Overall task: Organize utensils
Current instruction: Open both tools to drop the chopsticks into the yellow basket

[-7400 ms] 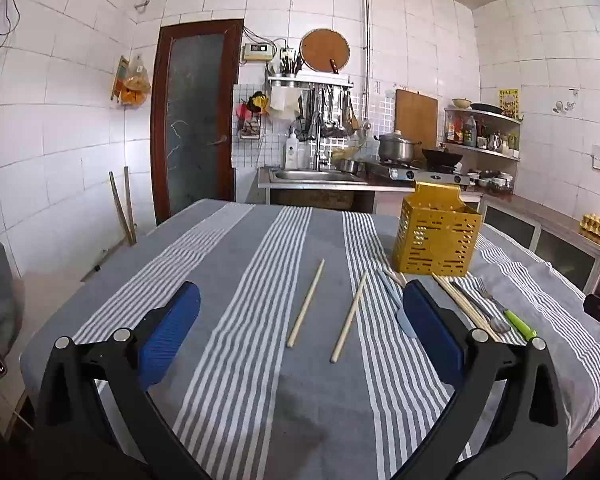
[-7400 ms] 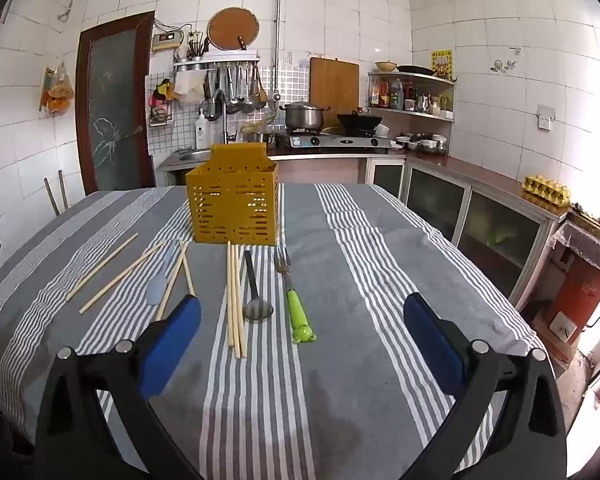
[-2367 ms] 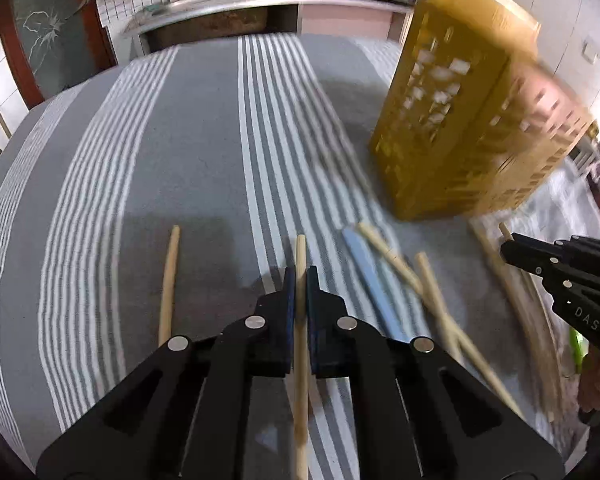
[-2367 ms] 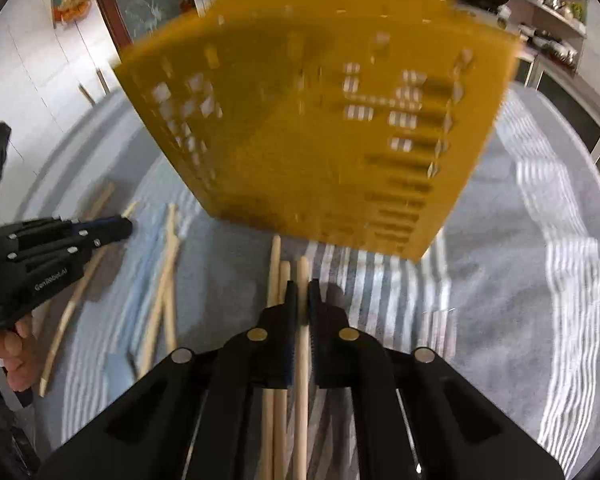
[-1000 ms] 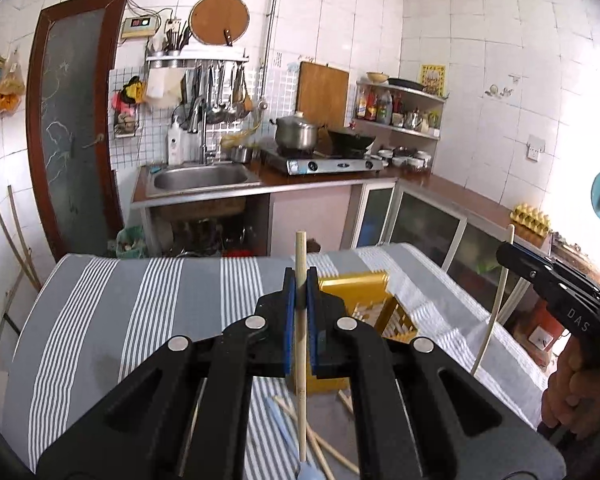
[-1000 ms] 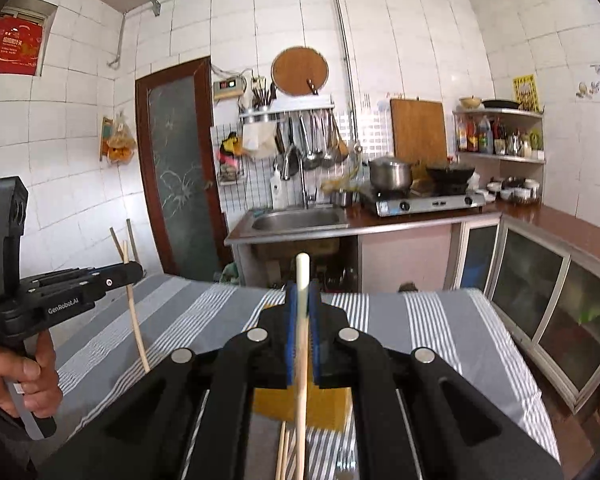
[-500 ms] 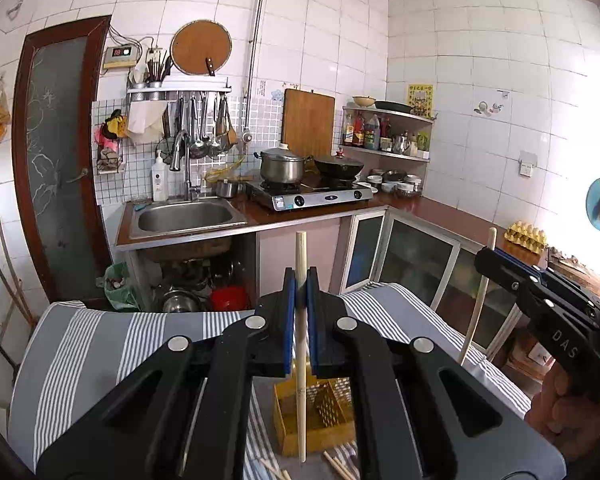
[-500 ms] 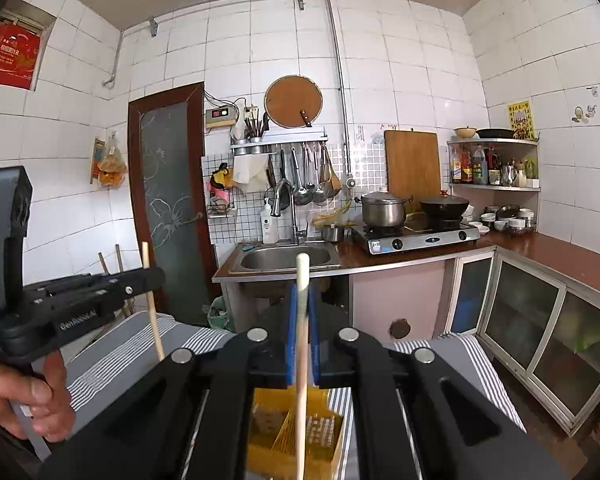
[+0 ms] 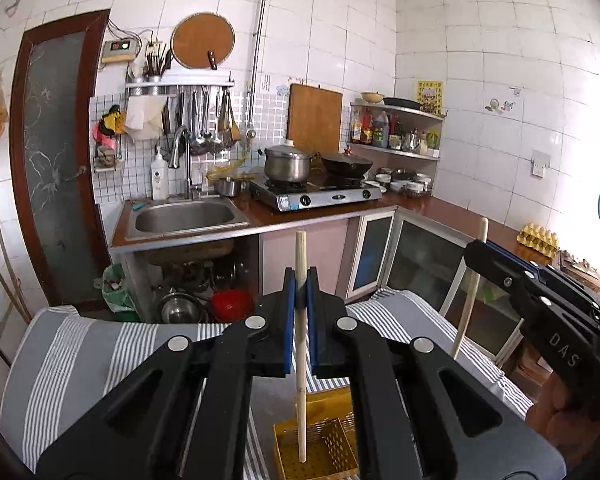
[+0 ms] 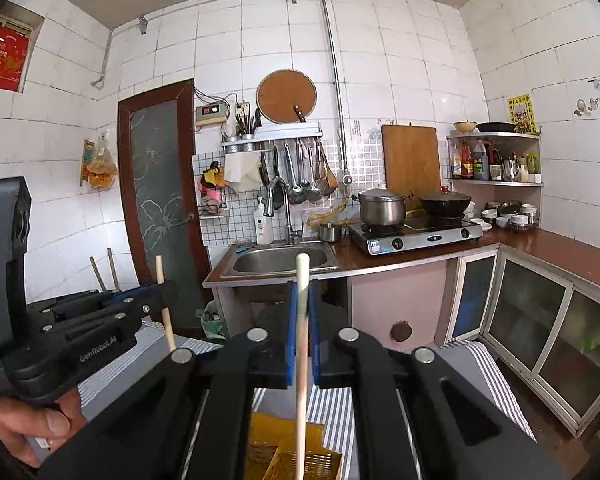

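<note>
A pale wooden chopstick (image 9: 300,320) is clamped upright in each closed gripper (image 9: 299,304) (image 10: 301,320) above the yellow perforated plastic basket (image 9: 320,446); poor aim could see one dropped outside it.

Left gripper (image 9: 299,320): matte black angular linkage arms, round silver screws at the pivots, blue pads inside the fingers (image 9: 288,320); right gripper (image 10: 302,336) built alike; at 9 o'clock in the right view, white "GenRobot.AI" lettering; at 3 o'clock in the left view, "DAS".
</note>
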Available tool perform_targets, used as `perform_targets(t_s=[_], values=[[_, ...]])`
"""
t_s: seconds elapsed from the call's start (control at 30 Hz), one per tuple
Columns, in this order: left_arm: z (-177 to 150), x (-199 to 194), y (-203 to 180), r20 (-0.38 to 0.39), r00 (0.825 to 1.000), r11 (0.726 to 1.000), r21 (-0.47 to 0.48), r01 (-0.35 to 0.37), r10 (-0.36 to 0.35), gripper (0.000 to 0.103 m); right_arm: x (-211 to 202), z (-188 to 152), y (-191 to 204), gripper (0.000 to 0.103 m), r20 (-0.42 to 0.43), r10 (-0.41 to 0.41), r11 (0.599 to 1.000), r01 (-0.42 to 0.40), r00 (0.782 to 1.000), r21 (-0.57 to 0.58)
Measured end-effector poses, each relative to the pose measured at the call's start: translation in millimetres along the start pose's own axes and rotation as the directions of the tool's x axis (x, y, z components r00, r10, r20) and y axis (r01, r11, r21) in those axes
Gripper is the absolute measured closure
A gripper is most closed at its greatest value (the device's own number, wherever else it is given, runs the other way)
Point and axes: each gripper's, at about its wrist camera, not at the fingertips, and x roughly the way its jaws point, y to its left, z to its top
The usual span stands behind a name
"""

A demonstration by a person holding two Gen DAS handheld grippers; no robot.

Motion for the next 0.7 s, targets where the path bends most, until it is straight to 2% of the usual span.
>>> perform_targets(t_s=[0.1, 0.2, 0.23, 0.27, 0.3, 0.33, 0.57, 0.7], values=[[-8, 13, 2, -0.023, 1.0, 1.0, -0.009, -0.002, 0.002, 0.099, 12, -10, -4, 0.097, -0.023, -0.001, 1.0, 0.001, 1.0, 0.007], [-20, 27, 5, -0.065, 0.998, 1.0, -0.014, -0.01, 0.009, 0.099, 29, -23, -5, 0.094, -0.087, 0.01, 1.0, -0.009, 0.996, 0.017], [-26, 33, 7, -0.092, 0.996, 1.0, -0.015, -0.014, 0.012, 0.096, 33, -28, -6, 0.084, -0.108, 0.01, 1.0, -0.009, 0.994, 0.017], [-31, 38, 10, -0.119, 0.993, 1.0, -0.024, -0.015, 0.012, 0.086, 36, -33, -7, 0.069, -0.123, 0.0, 1.0, 0.003, 0.992, 0.022], [-34, 41, 13, -0.128, 0.992, 0.999, -0.033, -0.015, 0.011, 0.076, 36, -36, -10, 0.063, -0.122, -0.007, 1.0, 0.01, 0.992, 0.029], [-38, 41, 17, -0.132, 0.991, 0.999, -0.036, -0.02, 0.015, 0.074, 35, -38, -13, 0.06, -0.122, -0.013, 0.999, 0.018, 0.992, 0.04], [-44, 19, 36, -0.123, 0.992, 0.998, -0.041, -0.038, 0.033, 0.071, 17, -42, -28, 0.06, -0.118, -0.067, 0.997, 0.072, 0.991, 0.04], [-63, -3, 59, -0.133, 0.989, 0.997, -0.046, -0.067, 0.06, 0.068, -4, -57, -35, 0.06, -0.139, -0.09, 0.995, 0.095, 0.986, 0.023]])
